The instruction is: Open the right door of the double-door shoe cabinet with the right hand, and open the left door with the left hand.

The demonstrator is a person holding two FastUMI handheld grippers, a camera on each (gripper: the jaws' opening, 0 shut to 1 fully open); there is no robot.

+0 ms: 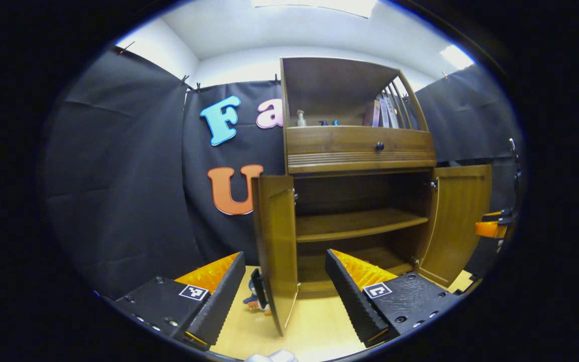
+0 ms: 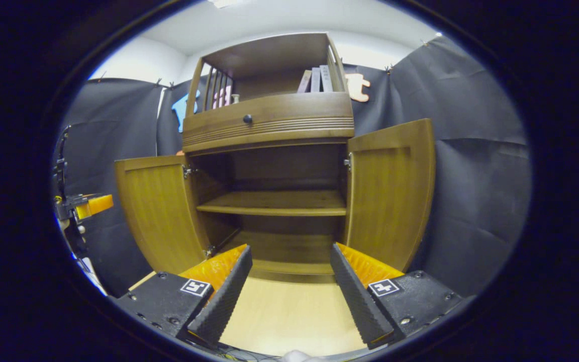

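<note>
Two shelves [image 2: 274, 202] inside open cabinet [image 2: 269, 120]

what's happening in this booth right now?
A person is working a wooden shoe cabinet with a pair of tongs in each hand. Both lower doors already stand swung open: the left door and the right door. The shelf inside looks bare. The left tongs and right tongs are both open and holding nothing, in front of the cabinet and clear of the doors.
</note>
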